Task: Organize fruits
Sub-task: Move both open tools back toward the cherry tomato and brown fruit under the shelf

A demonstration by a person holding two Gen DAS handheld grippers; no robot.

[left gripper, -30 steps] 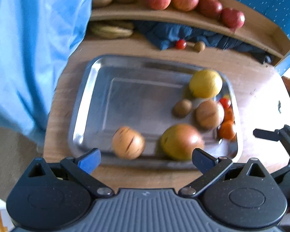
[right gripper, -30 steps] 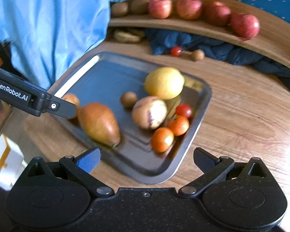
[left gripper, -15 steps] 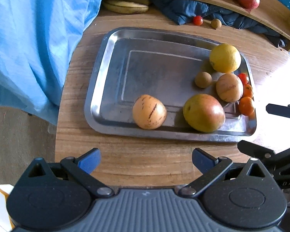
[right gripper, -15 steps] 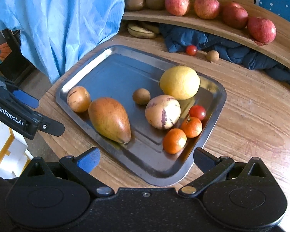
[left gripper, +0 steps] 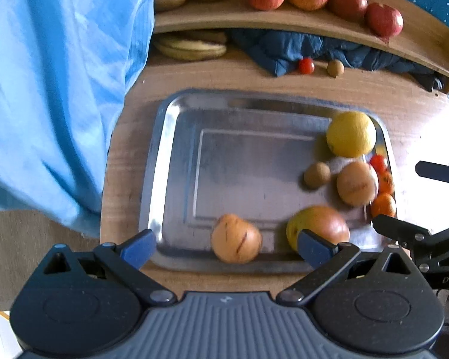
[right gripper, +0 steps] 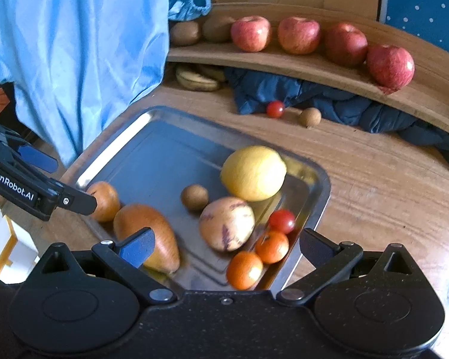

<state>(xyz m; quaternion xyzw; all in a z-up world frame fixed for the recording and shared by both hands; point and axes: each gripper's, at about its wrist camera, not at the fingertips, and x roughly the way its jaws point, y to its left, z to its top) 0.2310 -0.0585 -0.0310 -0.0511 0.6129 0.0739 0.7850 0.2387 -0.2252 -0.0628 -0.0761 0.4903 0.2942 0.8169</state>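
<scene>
A steel tray point(left gripper: 152, 179) on the round wooden table holds several fruits. A striped tan melon point(left gripper: 236, 238) lies at its near edge, between the fingers of my open left gripper point(left gripper: 224, 248). A mango point(left gripper: 323, 224) sits beside it, partly behind the right fingertip. In the right wrist view my open right gripper point(right gripper: 226, 246) hovers over the tray's near corner point(right gripper: 320, 209), above a second striped melon point(right gripper: 227, 223), two oranges point(right gripper: 271, 246) and a cherry tomato point(right gripper: 282, 221). A yellow citrus point(right gripper: 253, 173) and a small brown fruit point(right gripper: 194, 197) lie further in.
A curved wooden shelf point(right gripper: 314, 65) behind the tray carries several red apples point(right gripper: 250, 33) and kiwis point(right gripper: 185, 33). Bananas point(right gripper: 197, 80) and a dark blue jacket point(right gripper: 329, 98) lie under it. A loose tomato point(right gripper: 274, 109) and a brown fruit point(right gripper: 309, 116) rest on the table. Light blue cloth point(right gripper: 74, 59) hangs at left.
Since half a second ago both grippers have come down and forward toward the tray. The left fingers now flank the striped melon. The fruits have kept their places.
</scene>
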